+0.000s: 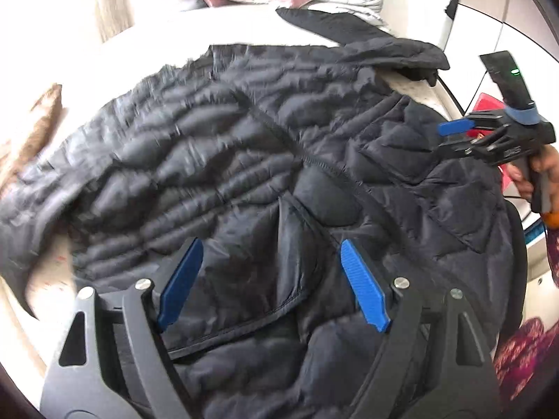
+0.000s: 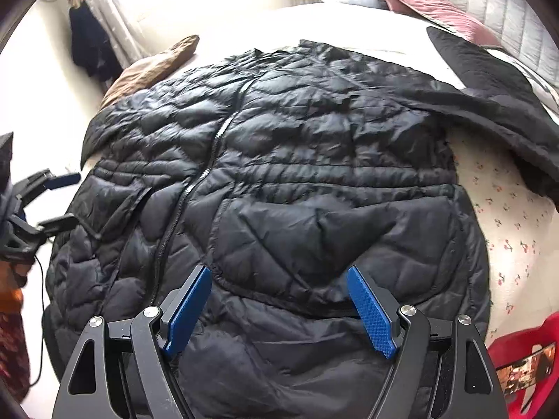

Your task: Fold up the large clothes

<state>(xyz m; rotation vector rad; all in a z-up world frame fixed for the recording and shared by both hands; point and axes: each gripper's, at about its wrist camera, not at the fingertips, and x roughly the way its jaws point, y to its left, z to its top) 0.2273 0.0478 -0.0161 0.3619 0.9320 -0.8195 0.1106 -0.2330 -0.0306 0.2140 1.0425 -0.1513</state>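
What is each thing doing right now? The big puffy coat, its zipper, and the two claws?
Black puffy coat: spread flat on the bed, not folded yet.
Zipper: closed up the front.
Far sleeve: stretched out sideways.
Left claw: open, holding nothing.
Right claw: open, holding nothing.

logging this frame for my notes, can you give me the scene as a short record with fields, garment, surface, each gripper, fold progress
garment: black quilted jacket, front up, zip closed, spread flat
surface: bed with floral sheet
sleeve: one sleeve lies out to the side
left gripper: open, over the jacket, holding nothing
right gripper: open, over the jacket's lower part, holding nothing
other items: brown cushion, pink pillow
fold progress: no fold visible yet
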